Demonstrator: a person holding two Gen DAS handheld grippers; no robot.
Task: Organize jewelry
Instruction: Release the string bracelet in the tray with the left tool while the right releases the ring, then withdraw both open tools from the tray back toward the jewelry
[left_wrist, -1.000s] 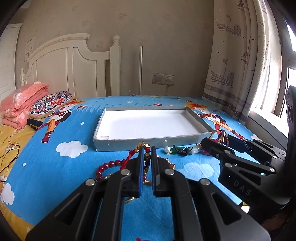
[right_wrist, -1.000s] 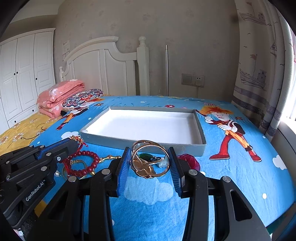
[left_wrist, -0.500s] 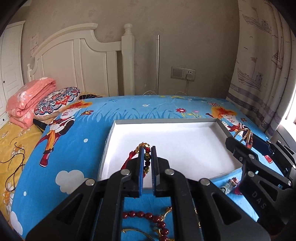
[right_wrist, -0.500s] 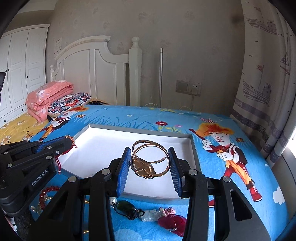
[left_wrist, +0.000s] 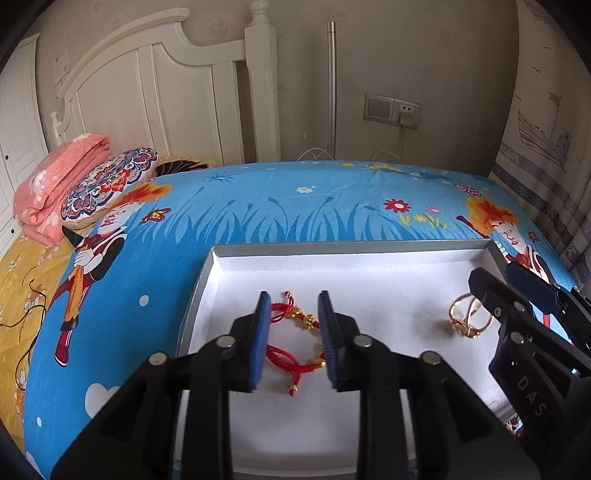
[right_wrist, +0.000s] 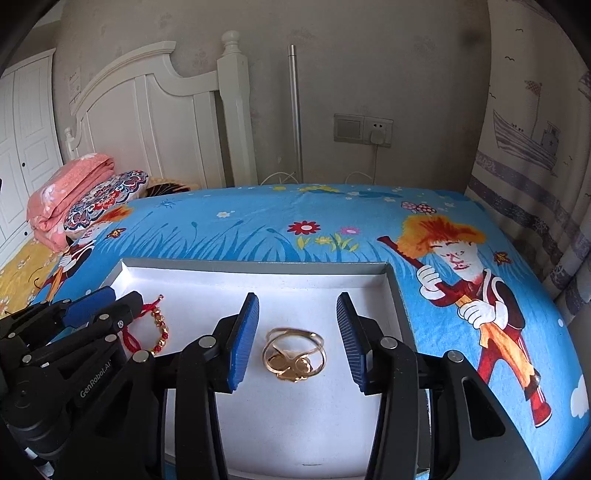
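Blue-padded and spread apart, the fingers of the left gripper (left_wrist: 291, 334) stand over the left half of a shallow white tray (left_wrist: 369, 248) with grey walls, grasping nothing; between and just below them a red cord bracelet (left_wrist: 291, 341) with gold beads lies loose on the tray's white floor, near the left wall; the same bracelet (right_wrist: 155, 328) shows in the right wrist view, partly hidden behind the left gripper (right_wrist: 99, 301) at the tray's left side; the right gripper (right_wrist: 297, 334) is likewise released, its blue pads wide apart above the right half of the tray (right_wrist: 258, 266), and a gold double-loop bangle (right_wrist: 294, 355) rests flat on the floor between them, touching neither pad; from the left wrist view that bangle (left_wrist: 466, 320) sits near the tray's right wall, partly covered by the right gripper (left_wrist: 513, 291); the two pieces lie well apart, one toward each side; the tray rests on a blue cartoon bedsheet (left_wrist: 258, 199) printed with grass, flowers and orange-haired figures; farther off, at the sheet's left edge, a patterned pillow (left_wrist: 107, 182) leans against a folded pink quilt (left_wrist: 55, 177); behind them rise a white headboard (left_wrist: 159, 92), a metal pole (left_wrist: 331, 85) and a wall socket (left_wrist: 392, 107), with a ship-print curtain (left_wrist: 546, 129) on the right.
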